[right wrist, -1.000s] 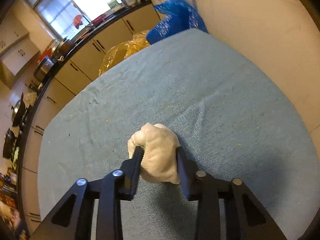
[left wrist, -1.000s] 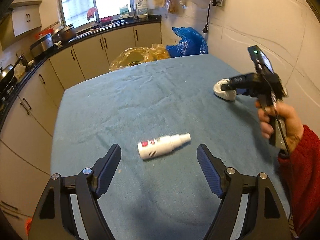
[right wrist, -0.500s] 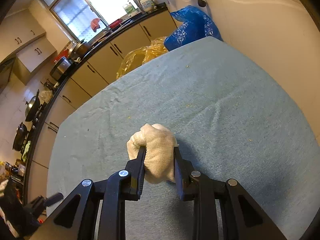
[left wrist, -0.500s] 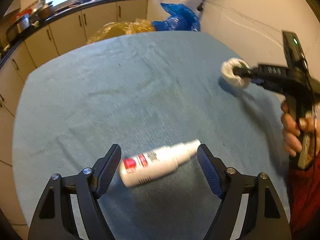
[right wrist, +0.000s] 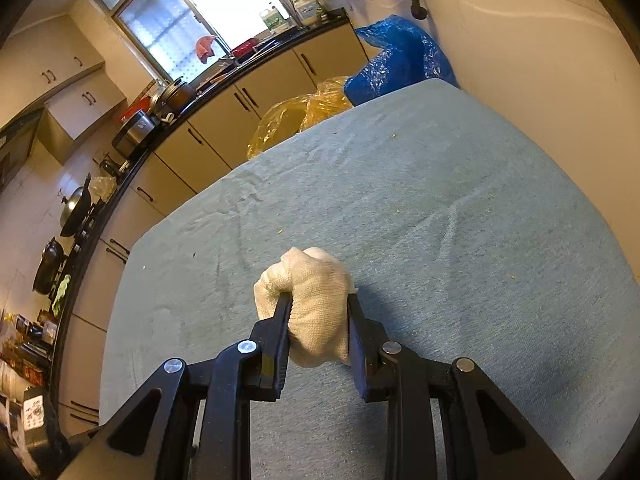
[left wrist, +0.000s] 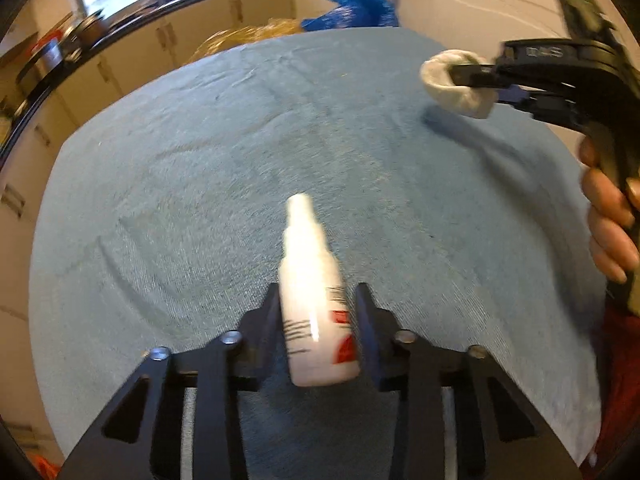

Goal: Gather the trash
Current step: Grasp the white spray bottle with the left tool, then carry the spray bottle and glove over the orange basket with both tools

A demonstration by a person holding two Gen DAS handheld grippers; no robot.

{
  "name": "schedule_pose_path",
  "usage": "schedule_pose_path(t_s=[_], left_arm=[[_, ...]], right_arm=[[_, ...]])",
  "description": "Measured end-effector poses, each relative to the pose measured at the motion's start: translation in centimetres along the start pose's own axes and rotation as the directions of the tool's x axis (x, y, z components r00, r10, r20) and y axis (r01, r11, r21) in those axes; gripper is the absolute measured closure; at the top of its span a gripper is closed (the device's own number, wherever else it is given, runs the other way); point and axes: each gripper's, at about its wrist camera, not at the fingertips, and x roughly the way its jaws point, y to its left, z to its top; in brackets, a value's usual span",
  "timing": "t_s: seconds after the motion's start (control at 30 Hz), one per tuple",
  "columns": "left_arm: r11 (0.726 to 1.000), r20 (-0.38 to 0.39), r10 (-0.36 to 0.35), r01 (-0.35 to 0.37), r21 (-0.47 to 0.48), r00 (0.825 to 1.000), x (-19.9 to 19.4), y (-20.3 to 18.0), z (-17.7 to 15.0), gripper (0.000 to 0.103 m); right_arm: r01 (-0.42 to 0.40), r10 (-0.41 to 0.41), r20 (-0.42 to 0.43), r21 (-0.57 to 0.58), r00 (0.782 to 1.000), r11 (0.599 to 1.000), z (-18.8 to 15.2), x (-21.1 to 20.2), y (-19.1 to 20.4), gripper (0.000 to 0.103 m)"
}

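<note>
A white spray bottle (left wrist: 314, 292) with a red and black label lies on the blue tablecloth (left wrist: 224, 168), nozzle pointing away. My left gripper (left wrist: 318, 300) is closing around its body, and both pads press its sides. A crumpled white tissue wad (right wrist: 310, 304) is clamped in my right gripper (right wrist: 318, 308) just above the cloth. In the left wrist view that same tissue wad (left wrist: 454, 80) hangs at the upper right in the right gripper (left wrist: 476, 76), held by a hand (left wrist: 610, 220) in a red sleeve.
Beyond the table's far edge stand a yellow plastic bag (right wrist: 296, 120) and a blue plastic bag (right wrist: 396, 58). Kitchen cabinets and a counter (right wrist: 224, 88) with pots run along the left. A pale wall (right wrist: 540, 60) borders the table's right side.
My left gripper dropped onto the spray bottle and closed on it; the bottle swung from lying crosswise to pointing away. The right gripper kept its hold on the tissue, barely moving.
</note>
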Motion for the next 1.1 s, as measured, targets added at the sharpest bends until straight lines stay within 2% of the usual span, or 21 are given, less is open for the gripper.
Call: schedule_pose_path(t_s=[0.2,0.27,0.37,0.43,0.6,0.73,0.87,0.9,0.97,1.1], left_arm=[[0.986,0.036,0.025,-0.019,-0.164,0.999,-0.9,1.1,-1.0,0.074],[0.977,0.068,0.026,-0.011,-0.212,0.997,-2.2,1.7,-2.1,0.074],[0.962,0.136,0.067,-0.028,-0.272,0.988,-5.6,2.4,-4.3,0.074],[0.952,0.188,0.123,-0.062,-0.300,0.974,-7.9,2.7,-5.8,0.074],[0.931,0.261,0.217,-0.119,-0.345,0.941,-12.6,3.2,-9.7,0.074],[0.915,0.297,0.277,-0.156,-0.371,0.914,-15.1,2.8,-13.1,0.074],[0.905,0.321,0.306,-0.170,-0.389,0.896,-16.4,2.1,-15.6,0.074],[0.899,0.331,0.329,-0.186,-0.396,0.884,-16.8,1.7,-16.4,0.074],[0.893,0.344,0.352,-0.202,-0.402,0.870,-17.0,1.2,-17.5,0.074],[0.890,0.352,0.370,-0.218,-0.401,0.860,-17.5,0.8,-19.0,0.074]], right_arm=[[-0.012,0.013,0.023,-0.040,1.000,0.999,-0.4,-1.1,1.4,0.076],[-0.012,0.014,0.029,-0.066,0.999,0.998,-0.7,-1.5,2.3,0.076],[-0.045,0.048,0.024,-0.096,0.999,0.994,-1.1,-2.4,4.0,0.076],[-0.075,0.077,0.013,-0.122,0.997,0.990,-1.8,-3.1,5.6,0.076],[-0.150,0.150,-0.016,-0.232,0.989,0.961,-5.7,-6.1,9.4,0.076],[-0.199,0.195,-0.044,-0.305,0.980,0.931,-10.7,-8.7,11.1,0.075],[-0.246,0.237,-0.067,-0.335,0.969,0.910,-15.7,-10.7,11.3,0.075],[-0.255,0.245,-0.071,-0.338,0.967,0.906,-16.5,-11.0,11.3,0.075],[-0.258,0.250,-0.069,-0.364,0.966,0.895,-18.6,-12.0,11.7,0.075],[-0.226,0.230,-0.040,-0.413,0.972,0.882,-20.7,-13.2,12.1,0.075]])
